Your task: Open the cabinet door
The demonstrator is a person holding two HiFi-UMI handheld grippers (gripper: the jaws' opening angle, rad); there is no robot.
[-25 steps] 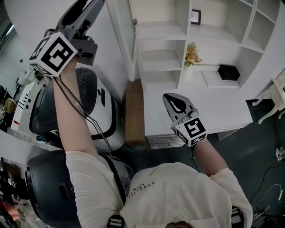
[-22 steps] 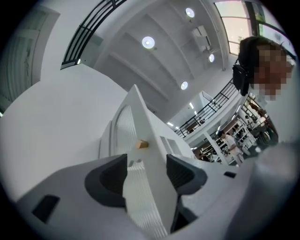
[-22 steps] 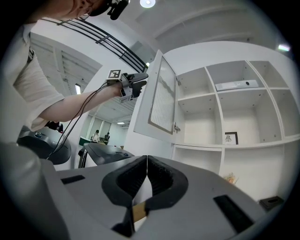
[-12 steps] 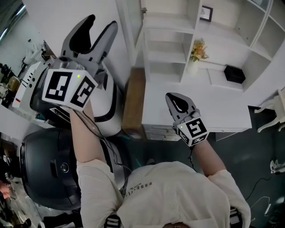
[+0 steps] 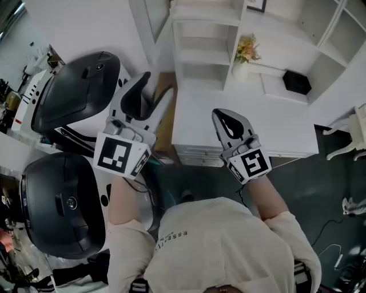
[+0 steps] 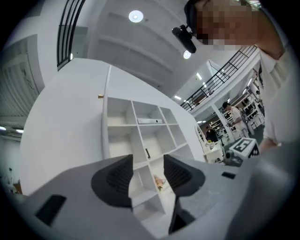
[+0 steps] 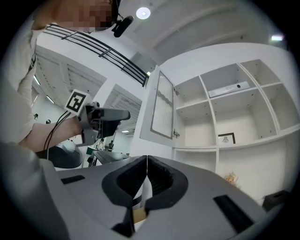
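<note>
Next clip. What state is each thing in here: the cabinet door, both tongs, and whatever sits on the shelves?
Cabinet door: open, swung away from the shelves.
Left tongs: apart, closing, nothing between them.
Right tongs: shut, empty.
Picture frame: standing upright on a shelf.
Flowers: standing upright.
Black box: lying flat; open or closed cannot be told.

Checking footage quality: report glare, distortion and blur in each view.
Head view: even light, sharp, no glare. Left gripper view: fisheye bends the shelves; ceiling light glares. Right gripper view: same fisheye, black corners, ceiling lamp glares.
</note>
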